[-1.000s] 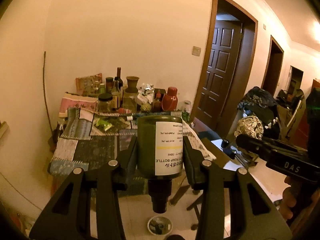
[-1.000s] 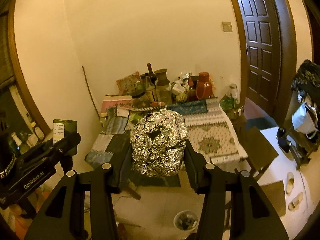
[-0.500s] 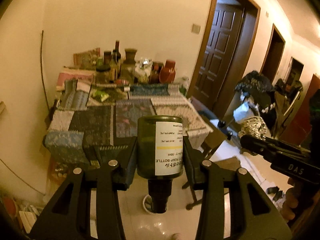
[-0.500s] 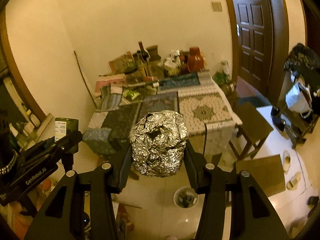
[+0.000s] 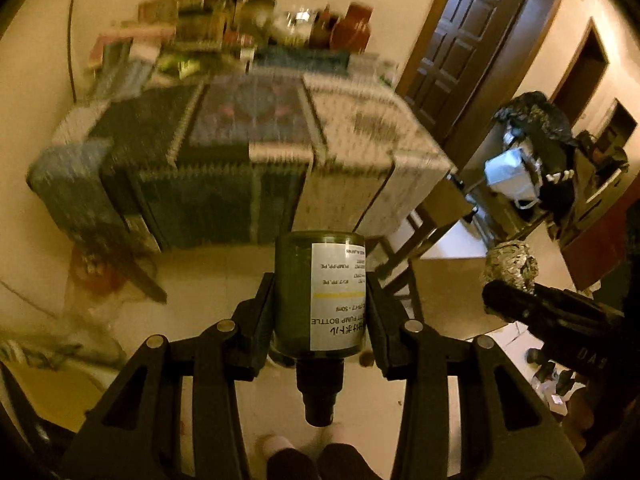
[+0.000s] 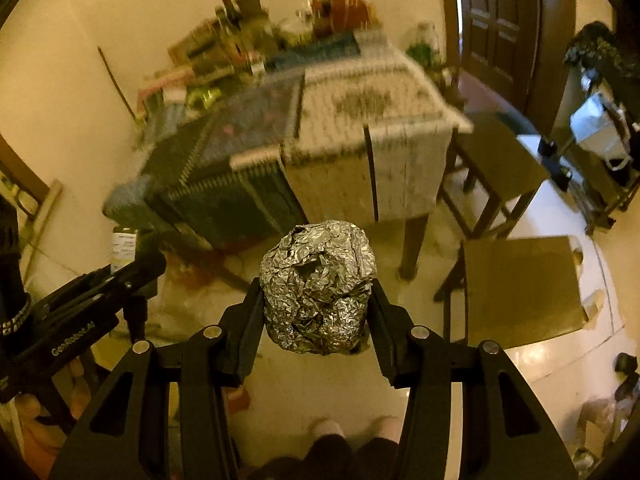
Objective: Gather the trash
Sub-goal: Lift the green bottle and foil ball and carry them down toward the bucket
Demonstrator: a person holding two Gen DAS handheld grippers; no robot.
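Note:
My left gripper [image 5: 320, 300] is shut on a dark green pump bottle [image 5: 318, 300] with a white label, held upside down with its neck toward me, high above the floor. My right gripper [image 6: 318, 300] is shut on a crumpled ball of aluminium foil [image 6: 318, 286]. In the left wrist view the foil ball [image 5: 510, 266] and the right gripper show at the right. In the right wrist view the left gripper [image 6: 132, 264] with the bottle [image 6: 124, 242] shows at the left. Both views tilt down at the floor.
A table covered in patterned cloths [image 5: 248, 136] stands ahead, with bottles, jars and a red flask [image 5: 352, 28] along its back by the wall. A wooden stool [image 6: 520, 284] and a second stool [image 6: 500, 160] stand to the right. A dark door [image 5: 460, 40] is beyond. My feet [image 6: 352, 428] are below.
Both views have tilted down toward the floor and the table has slid up in the frames, blurred by motion. Both grippers keep their hold. The small bin on the floor is hidden now.

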